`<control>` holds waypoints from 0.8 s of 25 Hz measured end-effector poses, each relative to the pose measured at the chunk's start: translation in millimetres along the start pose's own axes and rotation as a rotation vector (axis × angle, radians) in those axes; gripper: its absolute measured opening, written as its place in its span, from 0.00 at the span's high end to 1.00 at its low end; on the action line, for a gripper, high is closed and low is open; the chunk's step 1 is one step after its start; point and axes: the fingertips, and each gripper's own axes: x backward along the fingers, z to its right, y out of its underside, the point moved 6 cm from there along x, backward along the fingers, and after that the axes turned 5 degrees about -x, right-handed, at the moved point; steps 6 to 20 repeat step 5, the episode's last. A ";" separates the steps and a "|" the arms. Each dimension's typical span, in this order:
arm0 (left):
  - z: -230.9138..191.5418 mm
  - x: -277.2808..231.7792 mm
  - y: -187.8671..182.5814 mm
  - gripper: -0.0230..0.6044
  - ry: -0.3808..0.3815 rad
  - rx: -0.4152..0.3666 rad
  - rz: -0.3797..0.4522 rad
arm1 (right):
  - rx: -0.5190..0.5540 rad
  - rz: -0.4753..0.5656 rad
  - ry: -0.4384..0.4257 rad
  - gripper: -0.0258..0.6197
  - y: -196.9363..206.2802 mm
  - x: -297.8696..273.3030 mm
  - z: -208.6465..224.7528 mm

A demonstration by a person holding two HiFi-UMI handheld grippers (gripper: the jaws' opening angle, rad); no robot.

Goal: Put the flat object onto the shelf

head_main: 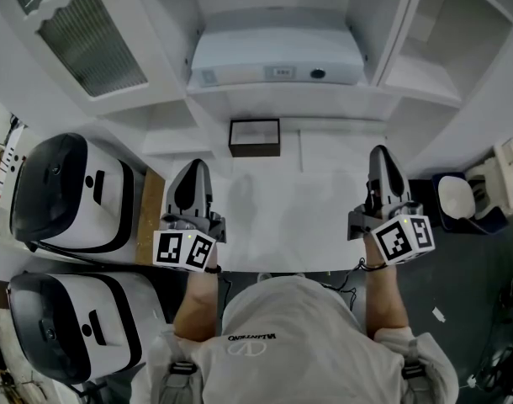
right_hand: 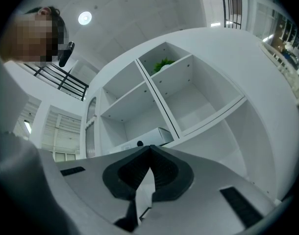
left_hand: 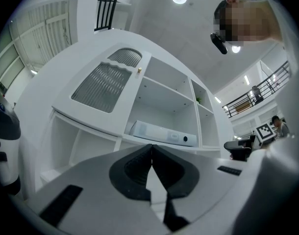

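A flat white box [head_main: 277, 57] with a dark round spot lies on the middle shelf of the white shelving unit [head_main: 383, 99]; it also shows as the white box [left_hand: 161, 133] in the left gripper view and the box [right_hand: 139, 140] in the right gripper view. My left gripper [head_main: 193, 167] hovers over the left of the white table [head_main: 290, 225], jaws shut with nothing between them. My right gripper [head_main: 383, 153] is level with it on the right, also shut and empty. Both point toward the shelves, well short of the box. Jaw tips of the left gripper [left_hand: 151, 148] and the right gripper [right_hand: 150, 148] meet.
A small dark-framed box [head_main: 255, 137] stands at the back of the table between the grippers. Two white-and-black appliances [head_main: 63, 192] [head_main: 71, 326] sit at the left. A ribbed cabinet door [head_main: 92, 36] is at upper left. A chair [head_main: 458, 200] stands at right.
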 end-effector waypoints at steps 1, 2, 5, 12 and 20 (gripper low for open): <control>-0.2 0.1 -0.3 0.96 0.000 0.001 0.001 | 0.000 0.000 0.000 0.95 0.1 0.1 -0.2; -0.4 0.3 -0.3 0.96 0.000 0.002 0.002 | -0.001 -0.001 0.001 0.95 0.3 0.2 -0.2; -0.9 1.4 0.3 0.96 0.002 0.004 0.001 | -0.003 -0.003 0.005 0.95 1.9 1.0 0.2; -0.9 1.4 0.3 0.96 0.002 0.004 0.001 | -0.003 -0.003 0.005 0.95 1.9 1.0 0.2; -0.9 1.4 0.3 0.96 0.002 0.004 0.001 | -0.003 -0.003 0.005 0.95 1.9 1.0 0.2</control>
